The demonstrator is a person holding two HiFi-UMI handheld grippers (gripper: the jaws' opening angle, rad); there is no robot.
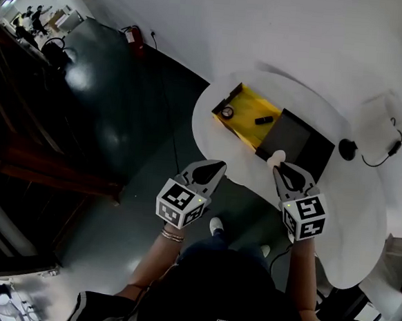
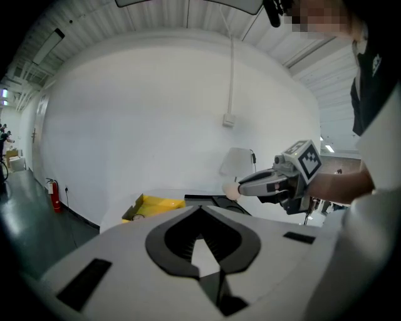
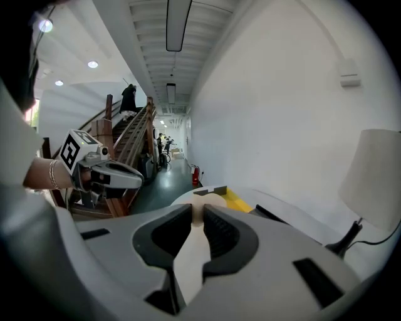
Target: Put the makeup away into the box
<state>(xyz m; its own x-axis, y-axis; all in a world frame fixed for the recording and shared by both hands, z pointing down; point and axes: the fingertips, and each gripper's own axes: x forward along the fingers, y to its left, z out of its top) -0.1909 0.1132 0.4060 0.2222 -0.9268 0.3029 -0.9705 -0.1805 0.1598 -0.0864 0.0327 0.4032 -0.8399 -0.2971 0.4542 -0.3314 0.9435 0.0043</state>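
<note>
Nearest on the right, the right gripper (image 1: 278, 164) pinches a cream rounded makeup sponge (image 1: 278, 155) at its jaw tips, over the near edge of the open yellow-lined box (image 1: 241, 104) on the round white table (image 1: 359, 217). To its left, the left gripper (image 1: 218, 167) is closed on nothing, off the table's near edge.

We see a person in a dark cap (image 1: 221, 300) with small white print at its back, a dark top that leaves the forearms bare, thin bangles (image 1: 172, 236) on the left wrist, dark trousers and white shoes (image 1: 216, 226). The left hand-held gripper (image 1: 219, 167) and the right hand-held gripper (image 1: 278, 166) look alike. Each has a light grey shell with black teardrop-shaped insets, ribbed black pads (image 3: 220, 233), and a white cube (image 1: 181, 203) with black square markers.
</note>
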